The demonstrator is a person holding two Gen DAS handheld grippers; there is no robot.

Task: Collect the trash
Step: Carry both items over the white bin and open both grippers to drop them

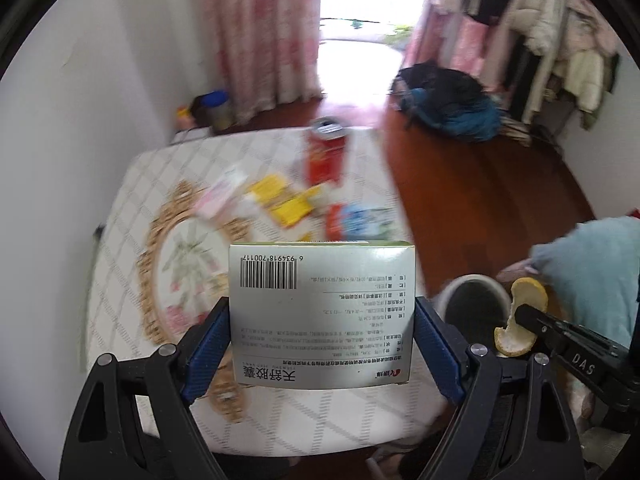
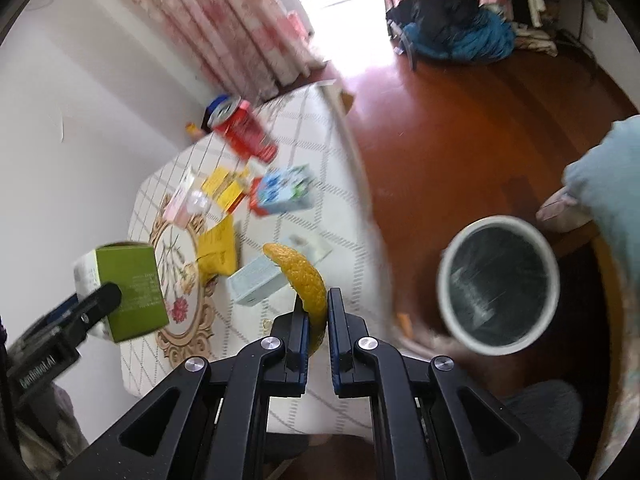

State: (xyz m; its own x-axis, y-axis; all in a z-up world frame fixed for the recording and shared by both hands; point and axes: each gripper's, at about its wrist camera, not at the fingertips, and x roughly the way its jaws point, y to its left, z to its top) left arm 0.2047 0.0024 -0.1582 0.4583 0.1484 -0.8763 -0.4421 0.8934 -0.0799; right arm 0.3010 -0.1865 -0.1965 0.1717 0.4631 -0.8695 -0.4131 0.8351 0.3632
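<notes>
Between the blue pads of the left gripper (image 1: 322, 344), in the left wrist view: a white-and-green medicine box (image 1: 322, 314), barcode face up, jaws clamped on its two sides, held above the desk (image 1: 132, 320) with its quilted, flower-patterned cover. Farther back on the desk, blurred: a red can (image 1: 326, 152), yellow packets (image 1: 282, 200), a pink wrapper (image 1: 220, 196), a blue-and-white carton (image 1: 360, 222). Down to the right, on the red-brown wooden floor (image 1: 480, 200): a white-rimmed trash bin (image 1: 474, 308), dark inside. Just beside its rim, the right gripper (image 1: 520, 314), pinching a curl of orange peel (image 1: 520, 320).

At the bottom centre of the right wrist view: the right gripper (image 2: 316, 312), jaws nearly together and clamped on the orange peel (image 2: 304, 280), its curved end sticking up past the tips, over the desk's near edge (image 2: 320, 400). To the right, on the floor (image 2: 460, 120): the trash bin (image 2: 498, 284), mouth open, well apart from the peel. At far left, the left gripper (image 2: 96, 300) gripping the medicine box (image 2: 128, 292), green side showing. On the desk beyond: a pale blue box (image 2: 260, 280), a yellow packet (image 2: 218, 248), the blue-and-white carton (image 2: 284, 192), the red can (image 2: 244, 132). Against the wall, pink flowered curtains (image 2: 240, 28).
</notes>
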